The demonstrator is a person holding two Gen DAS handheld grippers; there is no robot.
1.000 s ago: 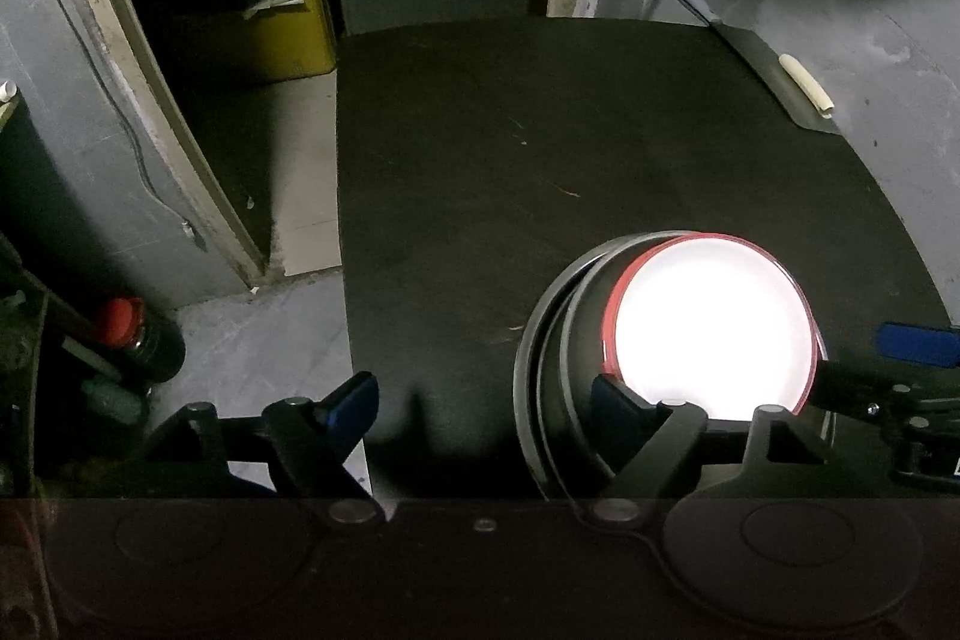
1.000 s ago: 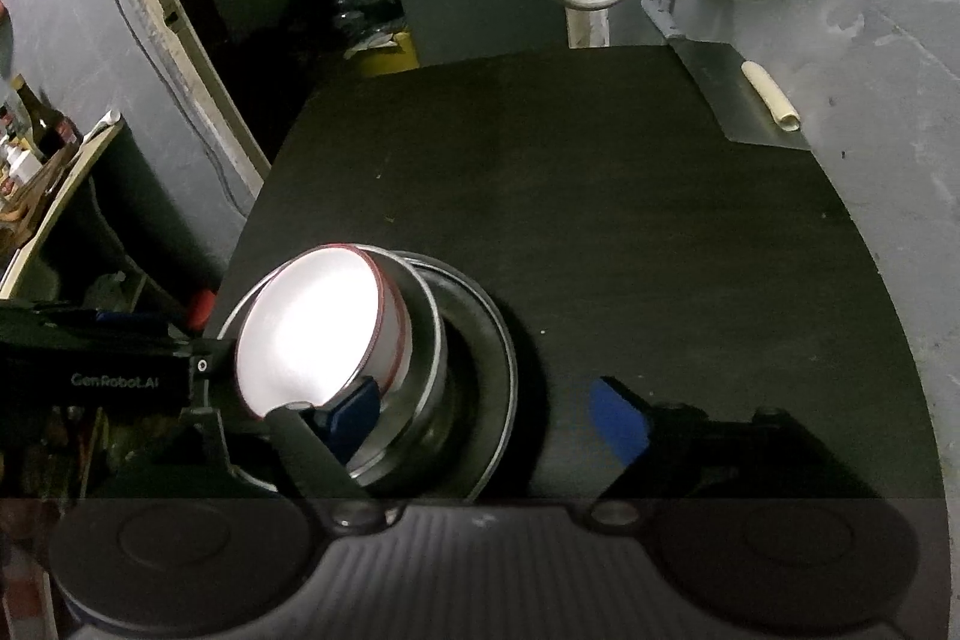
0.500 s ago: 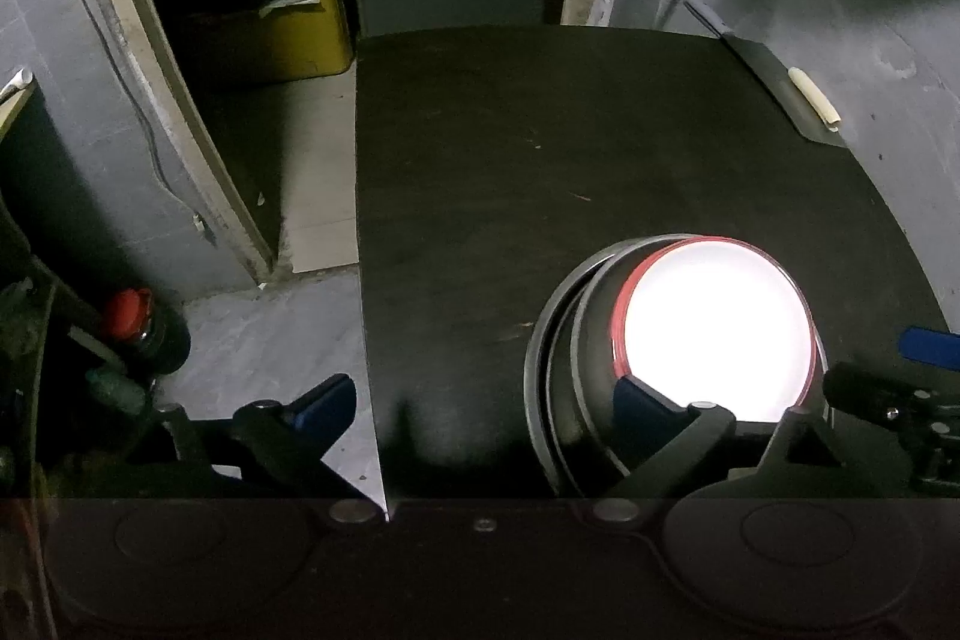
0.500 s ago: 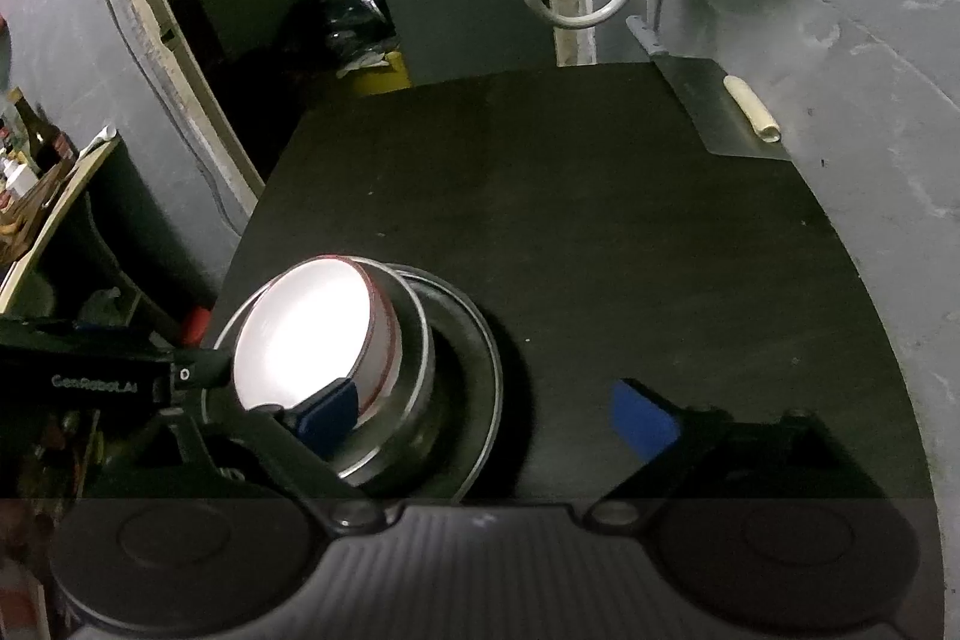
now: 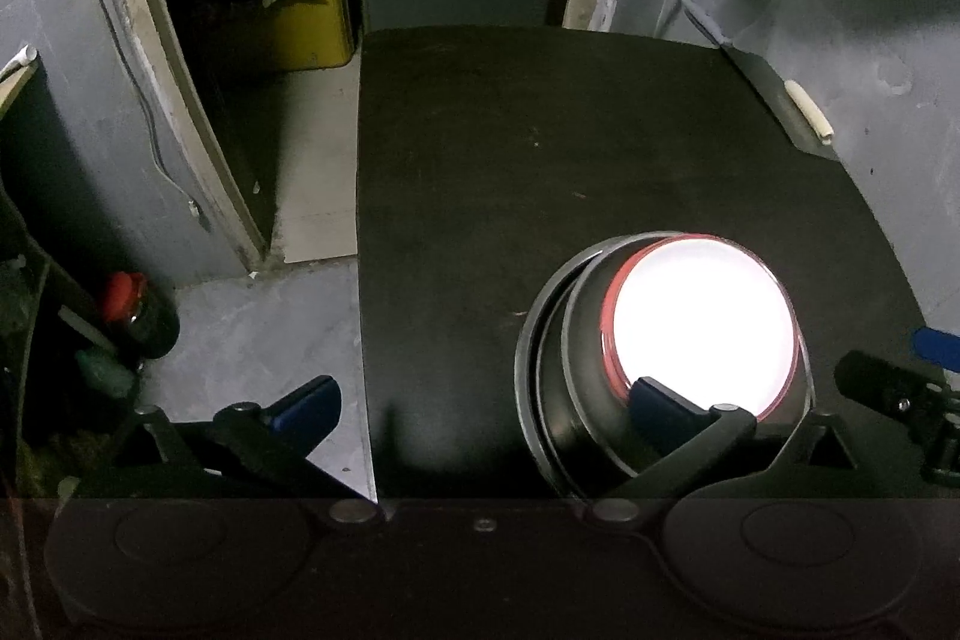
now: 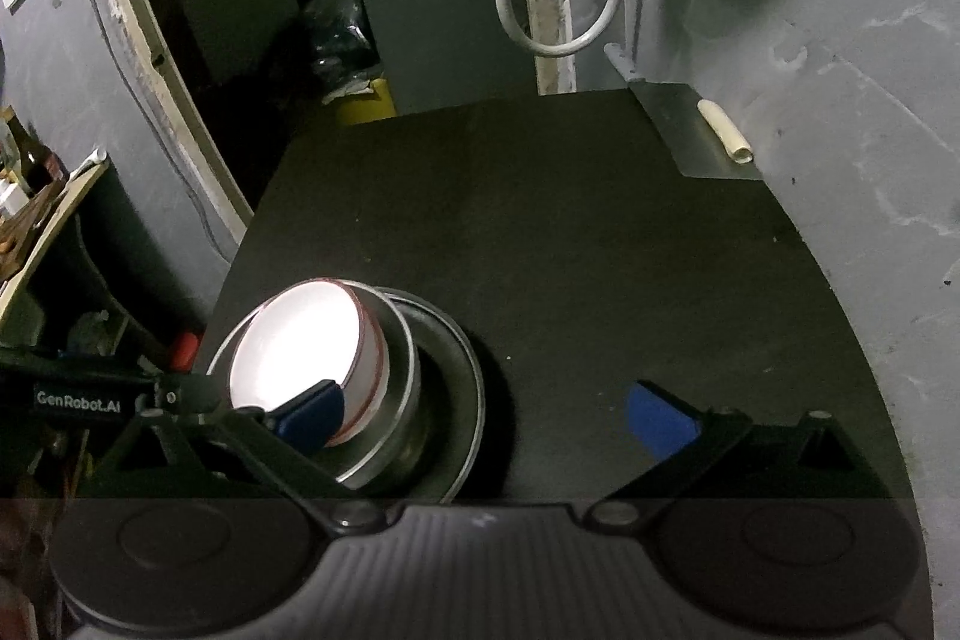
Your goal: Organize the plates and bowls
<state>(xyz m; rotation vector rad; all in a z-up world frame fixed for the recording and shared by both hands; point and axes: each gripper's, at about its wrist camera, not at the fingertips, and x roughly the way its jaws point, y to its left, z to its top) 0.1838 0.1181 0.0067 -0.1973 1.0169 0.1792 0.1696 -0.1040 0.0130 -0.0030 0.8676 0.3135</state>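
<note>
Both sets of fingers had just been opening and stood wide, nothing gripped: the left gripper (image 5: 483, 403) and right gripper (image 6: 483, 409) flanked the stack. The red-rimmed white bowl (image 5: 699, 325) (glaring under the light) sat nested in a metal bowl (image 6: 399, 370) on a metal plate (image 6: 465, 388), on the black desk's (image 6: 570, 232) near edge.

Shiny metal bowl (image 6: 396, 400), matt black tabletop (image 6: 600, 280)

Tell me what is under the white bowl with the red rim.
The white bowl sits inside a metal bowl, which stands on a metal plate on the black table. The bowls cover anything lying between or beneath them.
</note>
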